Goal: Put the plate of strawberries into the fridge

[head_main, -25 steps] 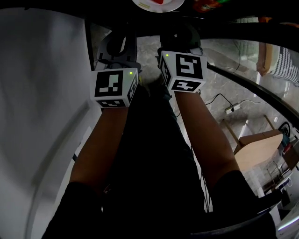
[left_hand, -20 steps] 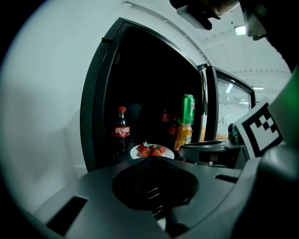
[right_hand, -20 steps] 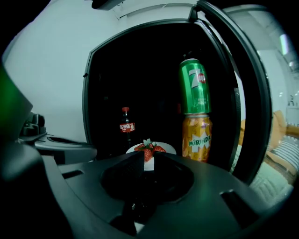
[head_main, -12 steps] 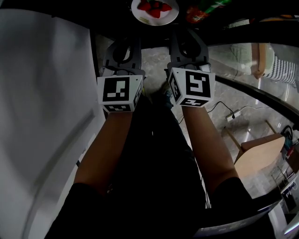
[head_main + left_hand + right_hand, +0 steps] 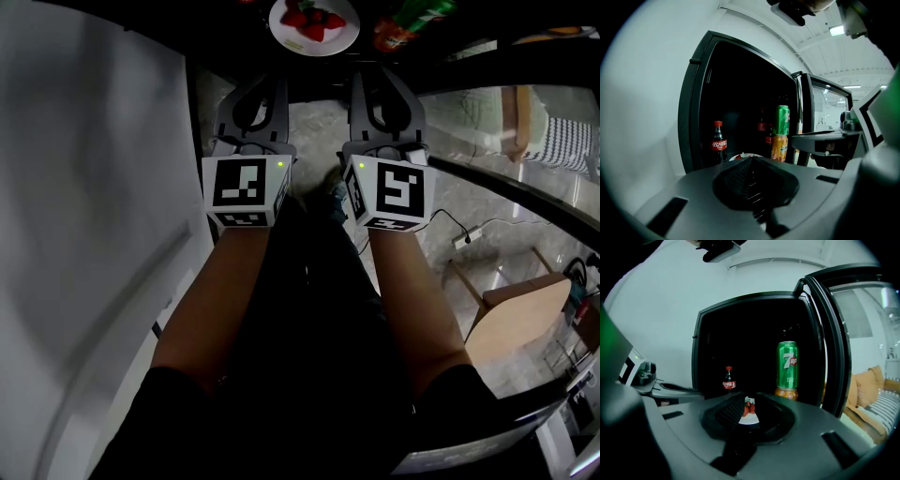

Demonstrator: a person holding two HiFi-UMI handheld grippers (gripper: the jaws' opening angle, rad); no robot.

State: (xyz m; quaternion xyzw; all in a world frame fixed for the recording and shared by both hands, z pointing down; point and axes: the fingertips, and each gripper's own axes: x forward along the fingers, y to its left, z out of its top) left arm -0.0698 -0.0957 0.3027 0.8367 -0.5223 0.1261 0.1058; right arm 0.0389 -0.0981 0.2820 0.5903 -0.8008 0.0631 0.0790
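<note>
The white plate of strawberries [image 5: 313, 25] rests inside the dark fridge [image 5: 736, 103], at the top of the head view. It shows small past the jaws as plate [image 5: 750, 414] and as a sliver of plate [image 5: 740, 156]. My left gripper [image 5: 253, 82] hangs outside the fridge in front of the plate, its jaws together and holding nothing; it also appears as left gripper [image 5: 752, 176]. My right gripper [image 5: 382, 80] sits level beside it, short of the plate. A narrow gap stands between the jaws of the right gripper [image 5: 749, 416], and the strawberries show through it.
A cola bottle [image 5: 717, 140] stands at the fridge's left. A green can [image 5: 787, 365] sits stacked on an orange can [image 5: 777, 147] at its right. The glass fridge door [image 5: 829, 343] is swung open to the right. A wooden stool [image 5: 520, 314] and power strip [image 5: 466, 239] are on the floor.
The right gripper has drawn back level with the left one. The plate has come fully into the head view at the top. Nothing was picked up.
</note>
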